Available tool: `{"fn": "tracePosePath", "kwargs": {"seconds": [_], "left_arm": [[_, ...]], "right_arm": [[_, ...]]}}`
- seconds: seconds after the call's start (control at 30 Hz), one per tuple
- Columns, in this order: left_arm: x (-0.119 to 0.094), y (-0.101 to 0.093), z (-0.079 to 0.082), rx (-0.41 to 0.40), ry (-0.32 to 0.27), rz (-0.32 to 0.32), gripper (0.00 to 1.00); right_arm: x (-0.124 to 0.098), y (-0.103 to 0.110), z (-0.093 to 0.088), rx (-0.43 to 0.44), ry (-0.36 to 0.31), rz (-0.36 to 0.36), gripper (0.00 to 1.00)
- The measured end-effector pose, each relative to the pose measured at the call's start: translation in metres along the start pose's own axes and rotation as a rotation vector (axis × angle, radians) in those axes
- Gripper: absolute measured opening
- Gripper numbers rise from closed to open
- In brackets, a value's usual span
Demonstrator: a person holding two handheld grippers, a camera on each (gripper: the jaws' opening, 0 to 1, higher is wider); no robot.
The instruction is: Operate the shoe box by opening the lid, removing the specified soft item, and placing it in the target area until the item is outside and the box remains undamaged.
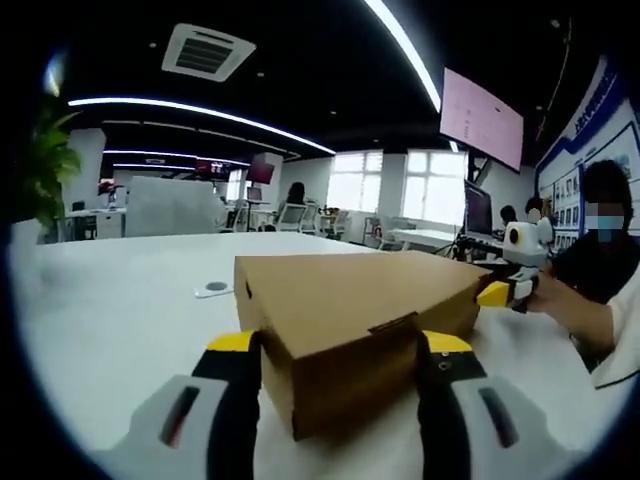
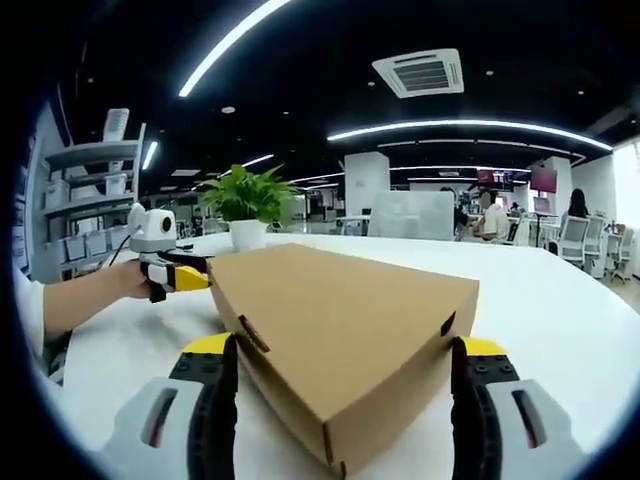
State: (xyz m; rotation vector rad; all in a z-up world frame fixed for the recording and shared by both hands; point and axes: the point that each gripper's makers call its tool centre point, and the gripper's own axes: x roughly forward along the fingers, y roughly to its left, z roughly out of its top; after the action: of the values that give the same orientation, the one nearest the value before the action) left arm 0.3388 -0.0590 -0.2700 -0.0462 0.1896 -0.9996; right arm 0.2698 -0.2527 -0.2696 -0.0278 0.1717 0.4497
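The shoe box (image 1: 355,325) sits shut on the white counter (image 1: 110,320), lid down and flap tucked in, so its contents cannot be seen. In the left gripper view a short end faces the camera and the long axis runs away toward 1 o'clock. In the right gripper view one corner (image 2: 335,455) points at the camera, with the box stretching back toward 11 o'clock.

The left hand-held gripper (image 1: 340,350) is spread wide, its yellow-tipped jaws standing on either side of the box's near end; whether they touch the cardboard is hard to tell. The right hand-held gripper (image 2: 345,355) is likewise spread, with the near corner between its jaws. Each shows in the other's view at the far end of the box: the right one at 3 o'clock (image 1: 505,290), the left one at 9 o'clock (image 2: 175,275), held by a hand (image 2: 125,280).

A potted plant (image 2: 245,205) stands on the counter beyond the box at 11 o'clock in the right gripper view.
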Motion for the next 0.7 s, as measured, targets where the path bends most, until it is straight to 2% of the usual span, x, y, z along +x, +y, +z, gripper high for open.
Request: {"fn": "tracePosePath", "kwargs": {"seconds": [0.2, 0.7], "left_arm": [[-0.012, -0.003, -0.001, -0.004, 0.021, 0.014, 0.64], [-0.032, -0.013, -0.005, -0.012, 0.019, 0.06, 0.64]], "right_arm": [[-0.002, 0.011, -0.001, -0.002, -0.001, 0.014, 0.9], [-0.004, 0.019, -0.001, -0.013, -0.001, 0.063, 0.9]]}}
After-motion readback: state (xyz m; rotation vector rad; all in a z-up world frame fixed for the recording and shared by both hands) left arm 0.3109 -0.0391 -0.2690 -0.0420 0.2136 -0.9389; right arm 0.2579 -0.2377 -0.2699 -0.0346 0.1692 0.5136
